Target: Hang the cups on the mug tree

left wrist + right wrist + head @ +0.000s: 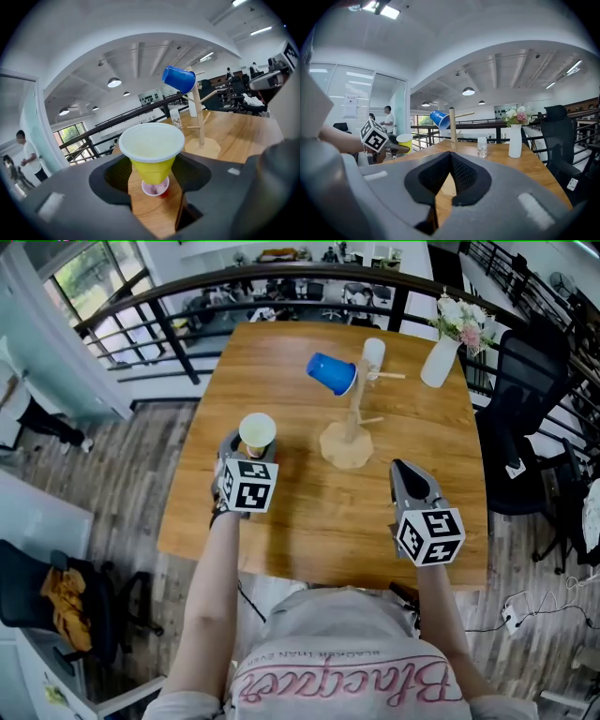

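One cup is up: the blue cup [331, 373] hangs mouth-out on a peg at about 10 o'clock of the mug tree [352, 423], which stands mid-table [309, 521]. Next in line, by my reading, is the yellow cup [257, 434], at 9 o'clock of the tree's base. The left gripper [251, 448] has its fingers half-spread and pressed on that cup's lower body. The right gripper [450, 159] sits at 5 o'clock, fingers together on nothing. A pale cup [373, 354] stands at 12 o'clock of the tree, apparently unhung, so two seem left. No labels show on any cup. The marker cubes [247, 485] carry only black-and-white squares, and the pink script on the person's shirt [347, 681] is upside down and unreadable.
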Tool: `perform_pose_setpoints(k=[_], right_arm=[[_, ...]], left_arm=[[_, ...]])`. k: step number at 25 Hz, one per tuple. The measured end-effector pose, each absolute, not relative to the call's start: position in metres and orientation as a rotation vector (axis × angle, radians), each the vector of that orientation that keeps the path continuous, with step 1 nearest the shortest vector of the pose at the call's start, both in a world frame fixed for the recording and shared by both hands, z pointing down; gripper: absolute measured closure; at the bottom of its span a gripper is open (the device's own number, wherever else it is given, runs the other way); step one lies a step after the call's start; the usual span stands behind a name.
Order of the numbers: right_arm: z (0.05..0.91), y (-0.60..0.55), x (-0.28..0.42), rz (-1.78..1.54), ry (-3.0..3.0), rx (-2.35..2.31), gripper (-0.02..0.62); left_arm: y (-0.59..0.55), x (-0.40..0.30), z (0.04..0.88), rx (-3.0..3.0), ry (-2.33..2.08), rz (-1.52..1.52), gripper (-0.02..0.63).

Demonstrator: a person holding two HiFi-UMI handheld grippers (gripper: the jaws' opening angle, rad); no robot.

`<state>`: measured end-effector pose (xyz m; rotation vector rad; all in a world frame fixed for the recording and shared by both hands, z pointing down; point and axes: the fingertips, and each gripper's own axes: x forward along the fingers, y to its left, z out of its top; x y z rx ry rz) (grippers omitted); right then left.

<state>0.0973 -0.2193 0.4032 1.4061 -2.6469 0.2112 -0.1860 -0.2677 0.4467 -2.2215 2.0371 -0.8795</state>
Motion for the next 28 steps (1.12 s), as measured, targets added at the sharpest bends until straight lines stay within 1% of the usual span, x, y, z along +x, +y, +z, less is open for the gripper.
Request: perform_pose_setpoints(k=[7,16,28], right_arm=[[0.404,-0.231,0.110,0.228,-2.648,1.419,0.594],[0.411,-0.245,0.122,0.245,-2.628,1.428,0.594],[0.424,-0.257,0.128,0.288,-2.594,1.446,0.594]], left_arm=[[-0.288,-0.149,0.453,-2.250,1.843,-1.030,0.328],[-0.308,-0.112,0.489,-2.294,1.658,-1.252,0.324],[-0.343,-0.106,0.526,-2.135,1.370,-1.594,0.322]])
